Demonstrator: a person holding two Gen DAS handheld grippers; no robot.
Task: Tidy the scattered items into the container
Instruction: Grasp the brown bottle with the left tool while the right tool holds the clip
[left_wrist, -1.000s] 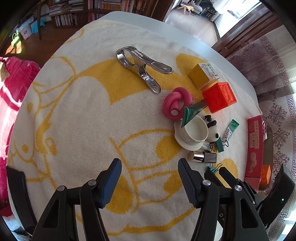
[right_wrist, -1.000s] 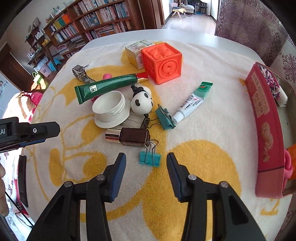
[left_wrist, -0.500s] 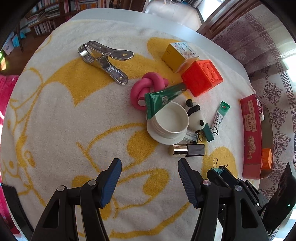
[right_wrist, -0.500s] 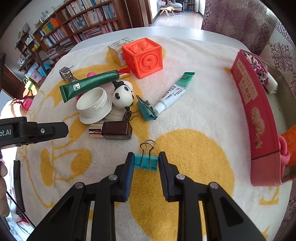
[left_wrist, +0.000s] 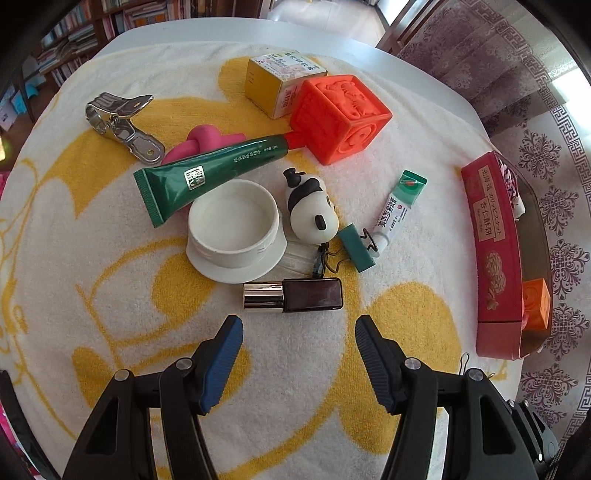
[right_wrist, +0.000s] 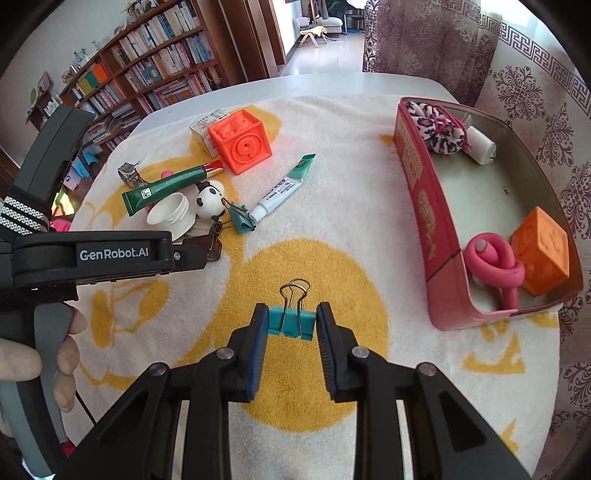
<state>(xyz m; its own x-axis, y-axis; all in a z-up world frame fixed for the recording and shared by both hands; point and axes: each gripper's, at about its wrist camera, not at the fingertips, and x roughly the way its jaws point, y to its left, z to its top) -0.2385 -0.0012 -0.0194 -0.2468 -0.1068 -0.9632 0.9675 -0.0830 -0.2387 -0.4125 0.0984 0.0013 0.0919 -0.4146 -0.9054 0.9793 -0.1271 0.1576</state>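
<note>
My right gripper (right_wrist: 291, 322) is shut on a small teal binder clip (right_wrist: 291, 326), which hangs above the yellow-and-white towel (right_wrist: 332, 229). To its right stands the red tin (right_wrist: 421, 206); inside lie a pink knot, an orange cube, a spotted scrunchie and a white roll. My left gripper (left_wrist: 297, 328) is open, just short of a dark bottle with a gold cap (left_wrist: 295, 295). Beyond the bottle lie a white jar lid (left_wrist: 232, 229), a green tube (left_wrist: 210, 173), a panda figure (left_wrist: 312, 210) and a dark green binder clip (left_wrist: 356, 245).
Farther back on the towel are an orange cube (left_wrist: 340, 110), a yellow box (left_wrist: 273, 81), a metal clamp (left_wrist: 122, 125), a pink knot (left_wrist: 199, 144) and a small white tube (left_wrist: 399, 206). A hand (right_wrist: 55, 369) holds the left gripper's handle. Bookshelves stand beyond the table.
My right gripper closed on the teal binder clip and lifted it off the towel, toward the tin. My left gripper moved over to the pile and now hangs before the dark bottle.
</note>
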